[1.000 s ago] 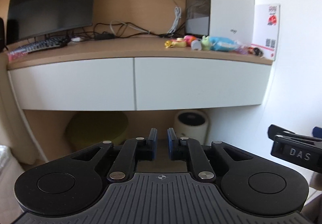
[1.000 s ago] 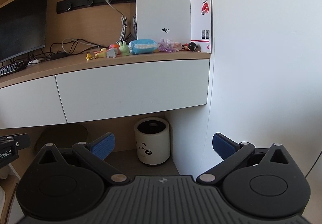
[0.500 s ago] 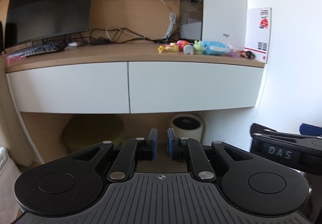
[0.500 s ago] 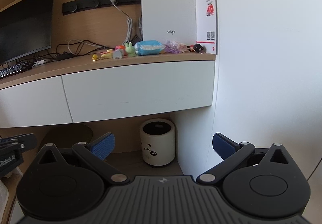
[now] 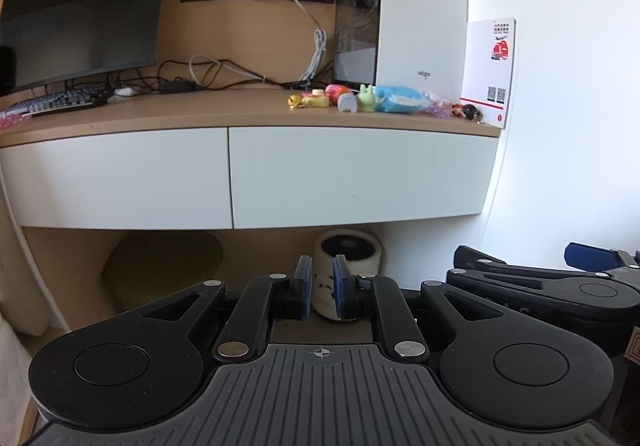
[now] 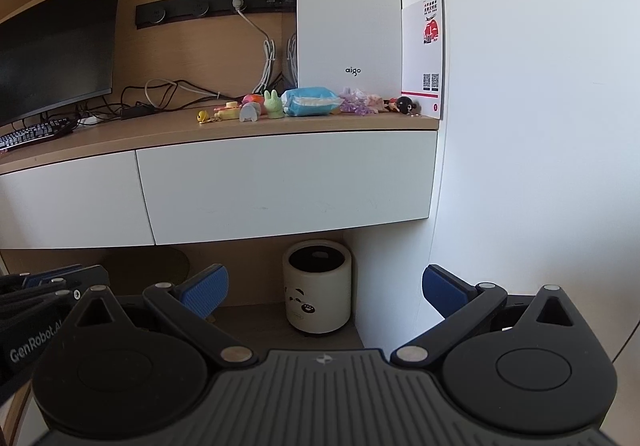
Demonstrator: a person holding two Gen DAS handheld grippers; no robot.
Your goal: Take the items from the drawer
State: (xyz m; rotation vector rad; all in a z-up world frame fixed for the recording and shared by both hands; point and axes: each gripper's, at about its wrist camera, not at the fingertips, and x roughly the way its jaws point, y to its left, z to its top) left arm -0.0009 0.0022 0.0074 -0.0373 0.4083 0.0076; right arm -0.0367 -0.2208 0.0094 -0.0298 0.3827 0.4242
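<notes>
Two white drawer fronts hang under the wooden desk, both closed: the right drawer (image 5: 360, 177) (image 6: 288, 181) and the left drawer (image 5: 116, 181) (image 6: 68, 201). Neither shows a handle. My left gripper (image 5: 322, 278) is low in front of them, well short of the fronts, its blue pads nearly together with nothing between them. My right gripper (image 6: 324, 286) is held wide open and empty, facing the right drawer from a distance. Small toys (image 6: 256, 109) and a blue tissue pack (image 6: 310, 101) lie on the desktop above the right drawer.
A white panda-face bin (image 6: 318, 286) stands on the floor under the right drawer, beside the white wall (image 6: 520, 165). A white computer case (image 5: 420, 17), a monitor (image 5: 80, 13), a keyboard (image 5: 56, 101) and cables occupy the desktop. A yellowish cushion (image 5: 160, 262) lies under the desk.
The left gripper has swung rightward, so the bin now shows behind its fingers and the right gripper looms larger beside it. The right gripper drifted slightly. Neither gripper's opening changed.
</notes>
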